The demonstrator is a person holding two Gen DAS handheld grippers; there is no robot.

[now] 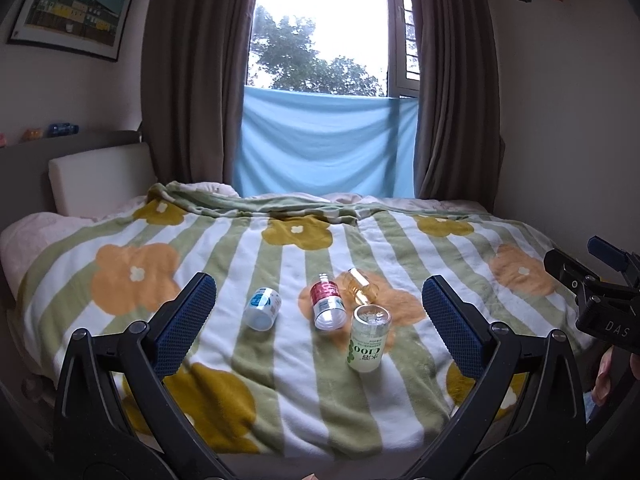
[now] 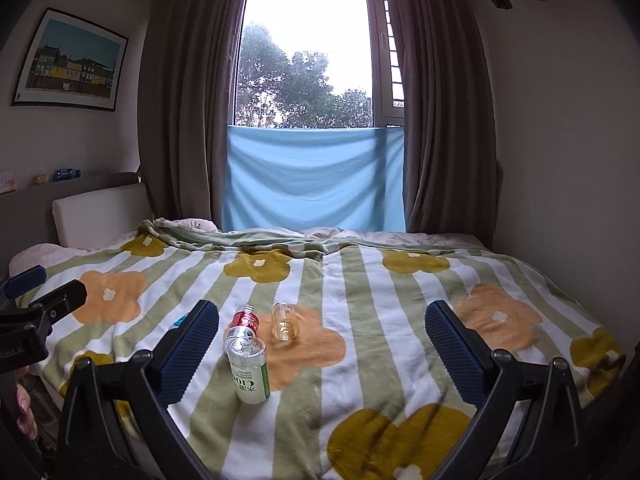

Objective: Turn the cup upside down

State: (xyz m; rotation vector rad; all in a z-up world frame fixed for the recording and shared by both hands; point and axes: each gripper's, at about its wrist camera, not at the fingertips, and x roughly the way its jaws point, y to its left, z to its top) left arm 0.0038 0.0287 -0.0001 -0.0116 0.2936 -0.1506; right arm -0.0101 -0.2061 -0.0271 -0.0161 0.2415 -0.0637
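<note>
Several clear cut-bottle cups sit on the flowered blanket (image 1: pixel 280 380). The green-print cup (image 1: pixel 368 338) (image 2: pixel 249 370) stands with its lettering inverted and its closed end up. A red-label cup (image 1: pixel 328 306) (image 2: pixel 244 322), an amber cup (image 1: pixel 362 286) (image 2: pixel 285 324) and a blue-label cup (image 1: pixel 263 307) lie on their sides. My left gripper (image 1: pixel 319 282) is open, hovering short of the cups. My right gripper (image 2: pixel 322 307) is open too, with the cups ahead at its left finger. The blue-label cup is mostly hidden in the right wrist view.
The bed fills both views, with a padded headboard (image 1: pixel 100 180) at the left, a wall at the right and brown curtains (image 1: pixel 192 80) with a blue cloth (image 1: pixel 324 144) behind. A person's hand (image 1: pixel 604 376) holds the right gripper's handle.
</note>
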